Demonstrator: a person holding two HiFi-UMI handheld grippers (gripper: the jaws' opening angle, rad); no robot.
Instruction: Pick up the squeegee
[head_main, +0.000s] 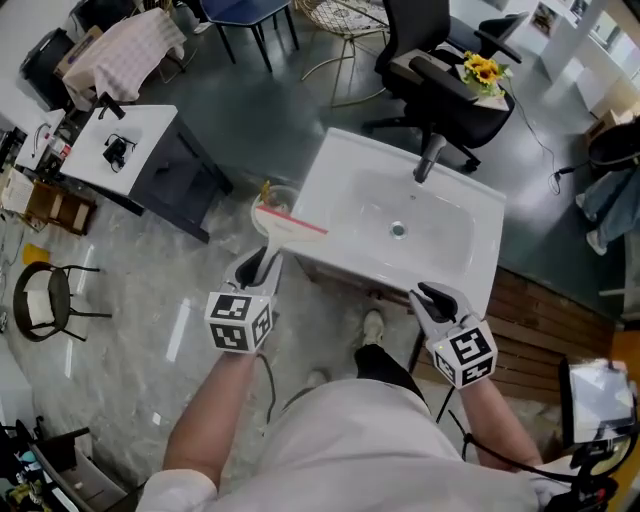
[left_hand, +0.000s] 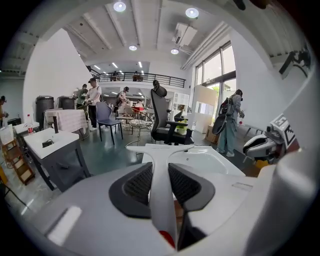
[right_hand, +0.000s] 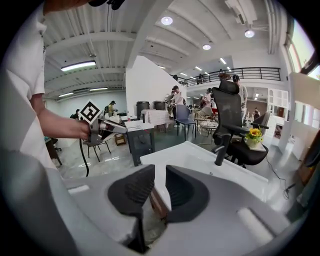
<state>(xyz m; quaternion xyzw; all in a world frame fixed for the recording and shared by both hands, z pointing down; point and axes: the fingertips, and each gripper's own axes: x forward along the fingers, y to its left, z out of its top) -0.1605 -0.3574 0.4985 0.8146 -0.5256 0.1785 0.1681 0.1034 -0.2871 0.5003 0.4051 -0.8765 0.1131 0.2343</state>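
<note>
The squeegee (head_main: 288, 226) has a white handle and a red strip along its blade. It hangs in the air at the near left corner of the white sink (head_main: 340, 152). My left gripper (head_main: 262, 264) is shut on its handle. In the left gripper view the handle (left_hand: 161, 192) runs up between the black pads, which press on it from both sides, to the T-shaped head. My right gripper (head_main: 432, 298) hovers at the sink's near right edge. Its jaws (right_hand: 154, 187) stand apart with nothing between them.
A black faucet (head_main: 430, 158) stands at the sink's far rim. Behind it is a black office chair (head_main: 440, 70) with sunflowers (head_main: 483, 70). A white table (head_main: 135, 150) and a round stool (head_main: 45, 300) are on the left, wooden boards (head_main: 550, 320) on the right.
</note>
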